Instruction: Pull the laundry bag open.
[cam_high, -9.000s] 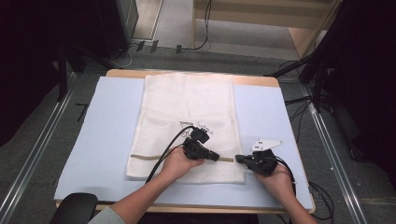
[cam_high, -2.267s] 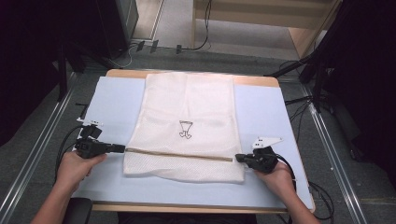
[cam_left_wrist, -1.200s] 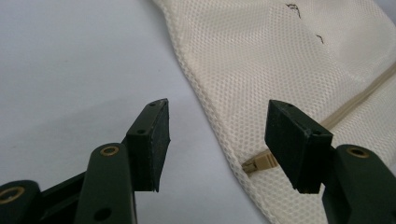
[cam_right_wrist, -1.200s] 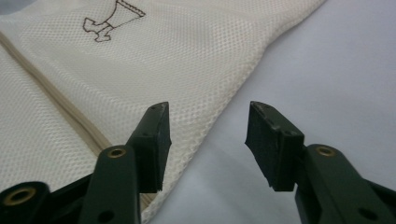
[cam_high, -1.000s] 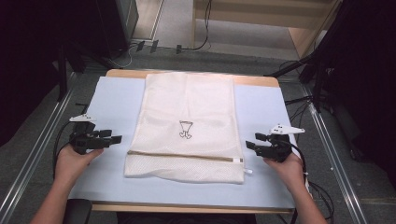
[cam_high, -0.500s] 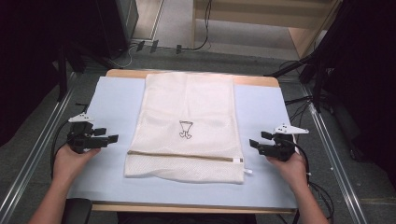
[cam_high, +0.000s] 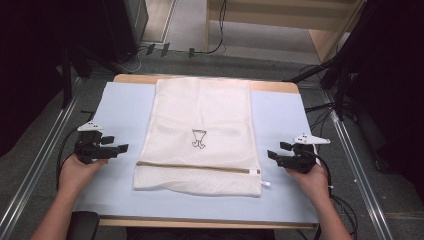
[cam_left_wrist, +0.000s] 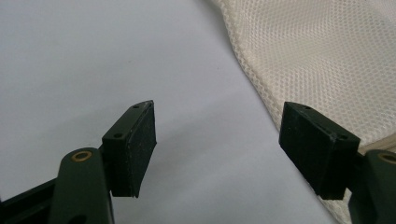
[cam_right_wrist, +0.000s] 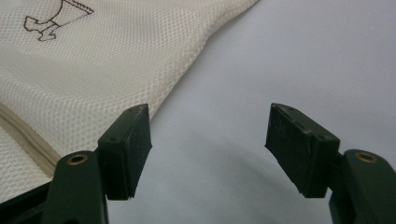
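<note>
With the zip drawn across the cream mesh laundry bag (cam_high: 200, 135) lying flat mid-table, each hand-held gripper, left (cam_high: 116, 149) and right (cam_high: 274, 156), rests beside the bag's edges, jaws just spread wide and empty; best pull both clear without snagging mesh.

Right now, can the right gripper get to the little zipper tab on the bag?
Probably yes. The right gripper is open beside the mesh bag, and only bare blue mat lies between it and the zipper tab.
</note>
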